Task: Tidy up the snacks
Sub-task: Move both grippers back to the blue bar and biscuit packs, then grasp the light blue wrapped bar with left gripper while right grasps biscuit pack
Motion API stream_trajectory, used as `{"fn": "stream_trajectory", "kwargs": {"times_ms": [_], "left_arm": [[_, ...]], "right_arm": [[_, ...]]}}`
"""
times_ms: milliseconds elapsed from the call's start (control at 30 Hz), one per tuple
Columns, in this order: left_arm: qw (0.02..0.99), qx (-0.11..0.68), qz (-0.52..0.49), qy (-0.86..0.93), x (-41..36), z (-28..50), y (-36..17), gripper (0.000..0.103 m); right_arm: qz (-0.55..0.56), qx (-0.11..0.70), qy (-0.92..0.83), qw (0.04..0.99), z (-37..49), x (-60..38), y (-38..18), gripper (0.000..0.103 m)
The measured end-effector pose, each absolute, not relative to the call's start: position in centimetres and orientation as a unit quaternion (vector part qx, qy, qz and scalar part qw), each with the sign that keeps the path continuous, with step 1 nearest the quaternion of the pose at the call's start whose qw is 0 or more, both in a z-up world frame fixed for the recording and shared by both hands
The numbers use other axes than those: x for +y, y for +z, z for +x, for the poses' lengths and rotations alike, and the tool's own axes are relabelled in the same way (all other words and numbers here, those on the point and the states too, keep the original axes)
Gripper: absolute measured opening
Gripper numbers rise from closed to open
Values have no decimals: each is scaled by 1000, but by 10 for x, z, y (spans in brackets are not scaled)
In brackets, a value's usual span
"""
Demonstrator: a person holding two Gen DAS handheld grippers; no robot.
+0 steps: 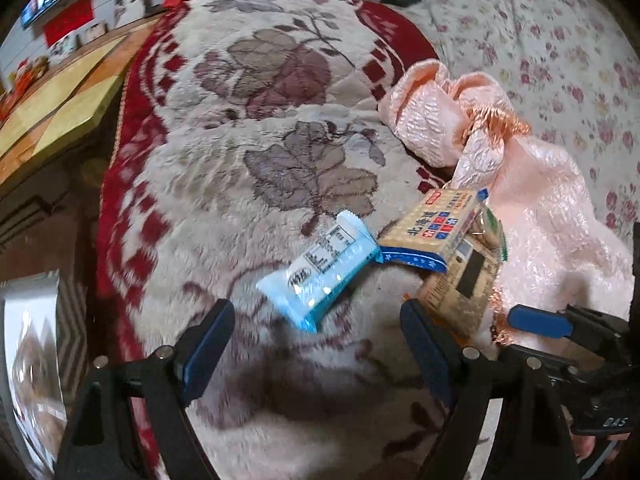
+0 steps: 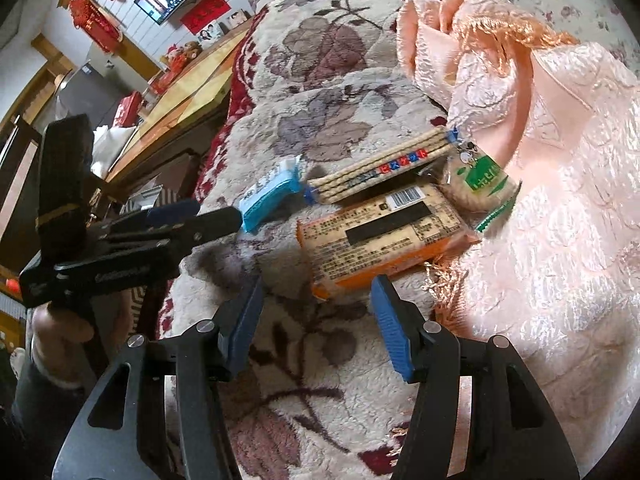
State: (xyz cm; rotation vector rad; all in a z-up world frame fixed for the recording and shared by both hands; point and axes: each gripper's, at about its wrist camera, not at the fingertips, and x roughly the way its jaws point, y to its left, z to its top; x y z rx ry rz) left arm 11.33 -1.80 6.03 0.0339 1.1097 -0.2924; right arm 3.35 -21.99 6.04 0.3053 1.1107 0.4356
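Your left gripper (image 1: 316, 354) spread, empty, blue packet (image 1: 318, 270) mid-frame; right gripper (image 2: 316, 324) spread below orange packet (image 2: 380, 232).

Soft daylight, glare on the pink satin cloth (image 2: 560, 208), fisheye-bent dark corners, blurred left edges.

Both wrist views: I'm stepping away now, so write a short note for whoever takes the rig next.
Left tool: open, empty, over the blanket facing the blue packet.
Right tool: open, empty, at the orange pack.
The cracker pack lies on the orange pack; a green-labelled packet sits against the pink cloth.
Done: nothing visibly sorted.
Left: all four snacks.
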Motion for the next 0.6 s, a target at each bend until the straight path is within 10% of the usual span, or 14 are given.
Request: {"fn": "stream_trajectory", "kwargs": {"times_ms": [600], "left_arm": [[823, 543, 42, -162, -37, 146, 34, 86]], "right_arm": [[167, 528, 189, 811, 39, -234, 54, 56]]}}
